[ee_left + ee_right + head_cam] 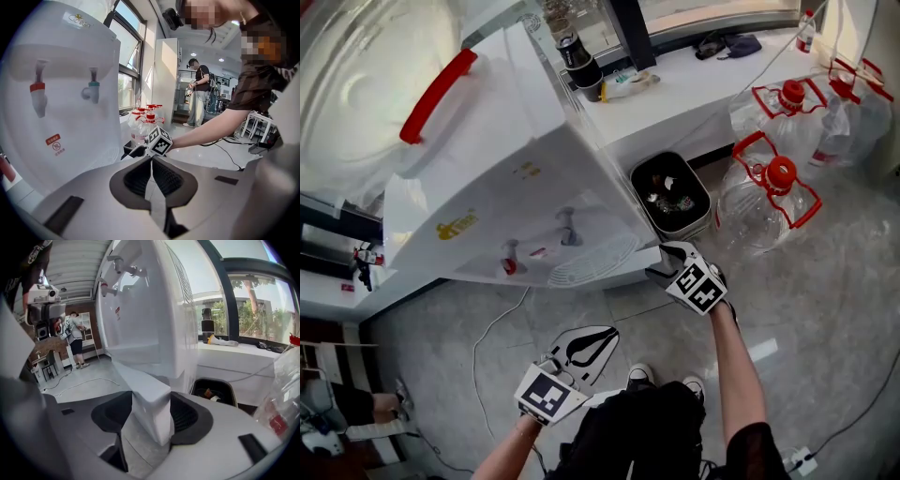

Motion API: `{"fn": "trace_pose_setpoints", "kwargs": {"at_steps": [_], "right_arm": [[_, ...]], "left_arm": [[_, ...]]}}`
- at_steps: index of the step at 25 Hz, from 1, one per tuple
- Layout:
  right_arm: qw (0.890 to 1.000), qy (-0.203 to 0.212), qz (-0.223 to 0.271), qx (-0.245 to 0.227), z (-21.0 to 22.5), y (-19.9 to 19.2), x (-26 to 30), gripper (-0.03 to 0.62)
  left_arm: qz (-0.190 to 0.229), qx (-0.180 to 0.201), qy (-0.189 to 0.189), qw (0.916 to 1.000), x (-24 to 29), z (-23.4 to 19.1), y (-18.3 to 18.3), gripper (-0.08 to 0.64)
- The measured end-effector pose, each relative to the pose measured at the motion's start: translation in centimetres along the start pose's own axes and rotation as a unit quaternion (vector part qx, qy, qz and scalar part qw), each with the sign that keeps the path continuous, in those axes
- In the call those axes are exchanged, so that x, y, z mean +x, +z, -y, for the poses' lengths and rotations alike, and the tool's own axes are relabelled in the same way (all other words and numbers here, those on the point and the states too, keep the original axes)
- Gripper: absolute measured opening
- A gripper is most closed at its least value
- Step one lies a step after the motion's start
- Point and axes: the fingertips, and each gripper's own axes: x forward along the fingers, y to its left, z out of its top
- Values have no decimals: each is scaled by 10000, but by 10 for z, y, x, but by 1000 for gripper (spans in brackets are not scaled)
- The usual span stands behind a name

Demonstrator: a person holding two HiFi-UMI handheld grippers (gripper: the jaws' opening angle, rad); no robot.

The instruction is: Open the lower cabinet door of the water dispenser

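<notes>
Head view: the water dispenser (pixel 516 169), a smooth, glossy white plastic box, fills the upper left. My right gripper (pixel 664 265) sits at its lower right corner. My left gripper (pixel 586 347) is low in centre frame, apart from it.

Left gripper view: I see its ribbed black pads (pixel 166 176) pressed together, nothing between.

Right gripper view: jaws wide, clamped on the thick, square-edged white lower cabinet door (pixel 150 408), centre frame.

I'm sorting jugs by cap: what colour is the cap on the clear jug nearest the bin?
The cap is red, clearest in the head view.
</notes>
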Motion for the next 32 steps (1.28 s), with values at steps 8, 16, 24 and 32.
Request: {"fn": "trace_pose_setpoints", "kwargs": {"at_steps": [8,16,24,32], "right_arm": [[9981,389,-479,-87,-63,-31,-29,262],[9930,965,-675,106,-161,-49,-34,252],[9811,1748,-786,259,-270,-51,-10,250],[9662,2402,-873,327,-349,-46,27,250]], "left_arm": [[-61,-68,-32,10000,-24,14,12,18],[-154,-158,18,9998,-58,36,8,18],[-237,-307,132,9992,-86,46,-10,18],[-240,-307,354,9986,-105,31,-18,18]]}}
